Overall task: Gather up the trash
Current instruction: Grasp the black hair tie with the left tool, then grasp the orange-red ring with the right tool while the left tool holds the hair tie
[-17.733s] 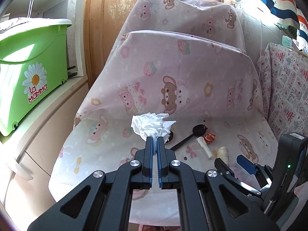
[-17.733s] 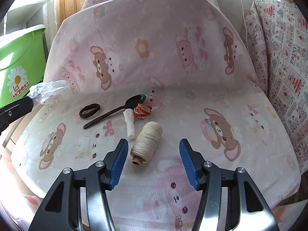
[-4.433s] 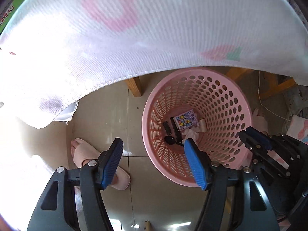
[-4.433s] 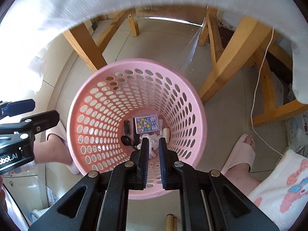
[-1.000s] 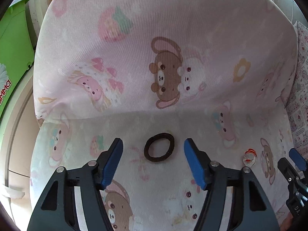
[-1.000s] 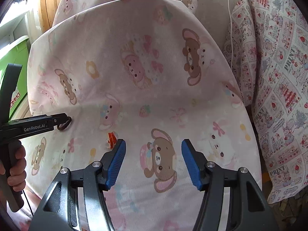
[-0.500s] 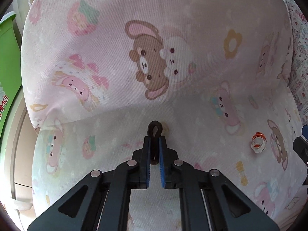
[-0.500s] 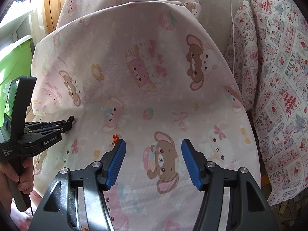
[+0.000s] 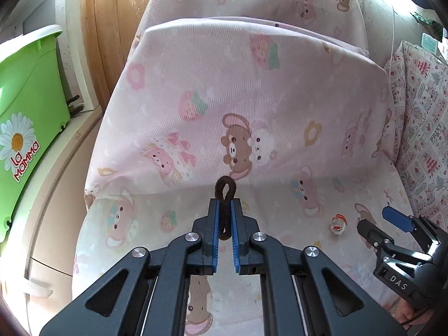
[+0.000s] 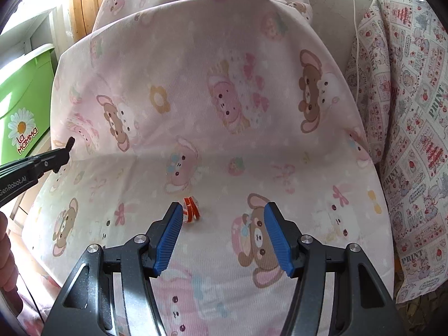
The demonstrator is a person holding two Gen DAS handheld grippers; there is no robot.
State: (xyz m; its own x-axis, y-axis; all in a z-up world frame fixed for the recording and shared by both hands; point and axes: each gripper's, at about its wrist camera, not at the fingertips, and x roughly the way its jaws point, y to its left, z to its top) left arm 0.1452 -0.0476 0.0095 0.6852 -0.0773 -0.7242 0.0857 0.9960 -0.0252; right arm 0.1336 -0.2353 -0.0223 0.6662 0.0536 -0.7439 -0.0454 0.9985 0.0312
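My left gripper (image 9: 224,218) is shut on a dark brown hair tie (image 9: 224,190), squeezed into a loop that sticks out past the tips, held above the pink cartoon-print seat cover (image 9: 266,112). The hair tie's end (image 10: 70,141) also shows in the right wrist view, at the tip of the left gripper (image 10: 60,156). A small red-and-white wrapper (image 10: 191,210) lies on the seat just ahead of my right gripper's left finger; it also shows in the left wrist view (image 9: 338,224). My right gripper (image 10: 224,232) is open and empty; it shows at the left view's right edge (image 9: 392,224).
A green "La Mamma" plastic tub (image 9: 25,128) stands on a white cabinet (image 9: 53,204) to the left. A patterned cushion (image 10: 414,128) leans at the right. A wooden door (image 9: 112,28) stands behind the chair.
My left gripper has lifted and pulled back with the hair tie shut in it. My right gripper has moved forward and lower toward the red-and-white wrapper.
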